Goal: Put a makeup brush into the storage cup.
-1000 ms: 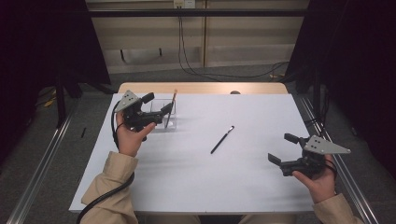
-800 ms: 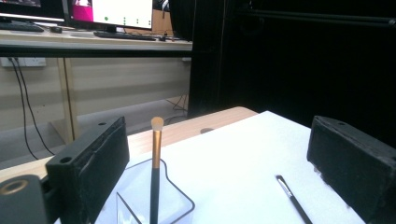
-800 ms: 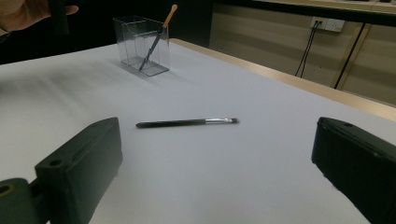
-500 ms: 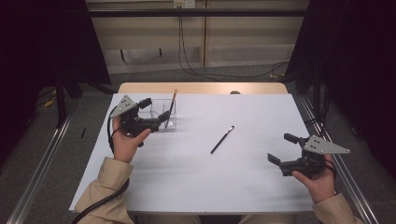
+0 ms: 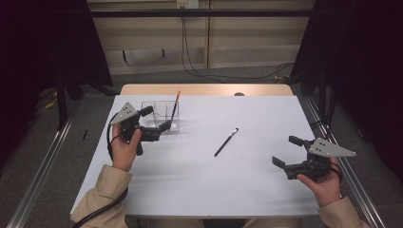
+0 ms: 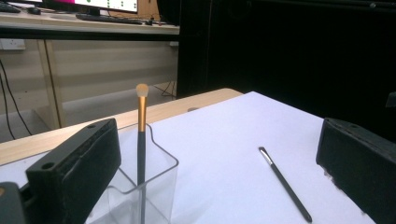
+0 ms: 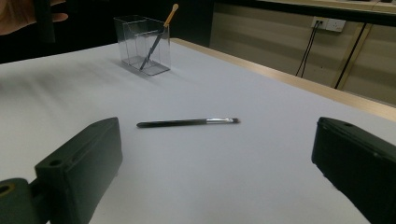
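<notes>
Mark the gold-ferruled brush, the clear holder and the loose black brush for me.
gold-ferruled brush (image 6: 142, 114), left gripper view, on its gold ferrule.
clear holder (image 7: 132, 35), right gripper view, on its front wall.
loose black brush (image 5: 224, 144), high view, on the middle of its handle.

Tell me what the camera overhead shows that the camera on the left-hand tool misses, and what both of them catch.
The high view alone takes in both hands, the left gripper open beside the clear holder and the right gripper open near the table's right edge. The left gripper view alone gives a close look at the gold-banded brush standing upright in the holder, with a desk and screens far behind. Both show that brush, the holder, the white table and the thin black brush lying loose on it.
</notes>
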`<move>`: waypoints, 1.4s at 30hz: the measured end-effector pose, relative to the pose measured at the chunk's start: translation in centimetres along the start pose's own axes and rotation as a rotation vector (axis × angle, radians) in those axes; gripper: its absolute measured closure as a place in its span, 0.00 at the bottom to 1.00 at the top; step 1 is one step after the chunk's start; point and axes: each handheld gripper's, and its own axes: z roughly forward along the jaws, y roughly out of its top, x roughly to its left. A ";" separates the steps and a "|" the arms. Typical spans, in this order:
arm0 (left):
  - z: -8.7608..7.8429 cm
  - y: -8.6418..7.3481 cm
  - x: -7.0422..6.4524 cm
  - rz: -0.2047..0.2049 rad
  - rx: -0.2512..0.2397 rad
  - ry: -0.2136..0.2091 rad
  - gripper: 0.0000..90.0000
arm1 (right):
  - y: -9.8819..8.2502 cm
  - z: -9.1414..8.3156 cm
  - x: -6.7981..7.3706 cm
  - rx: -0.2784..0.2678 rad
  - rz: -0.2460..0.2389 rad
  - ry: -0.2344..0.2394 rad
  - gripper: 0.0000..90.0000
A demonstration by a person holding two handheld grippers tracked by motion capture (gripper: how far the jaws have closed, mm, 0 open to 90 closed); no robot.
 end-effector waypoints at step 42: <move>-6.0 -1.7 0.4 0.090 0.022 0.024 0.00 | -0.1 0.3 0.1 0.006 0.005 0.004 0.01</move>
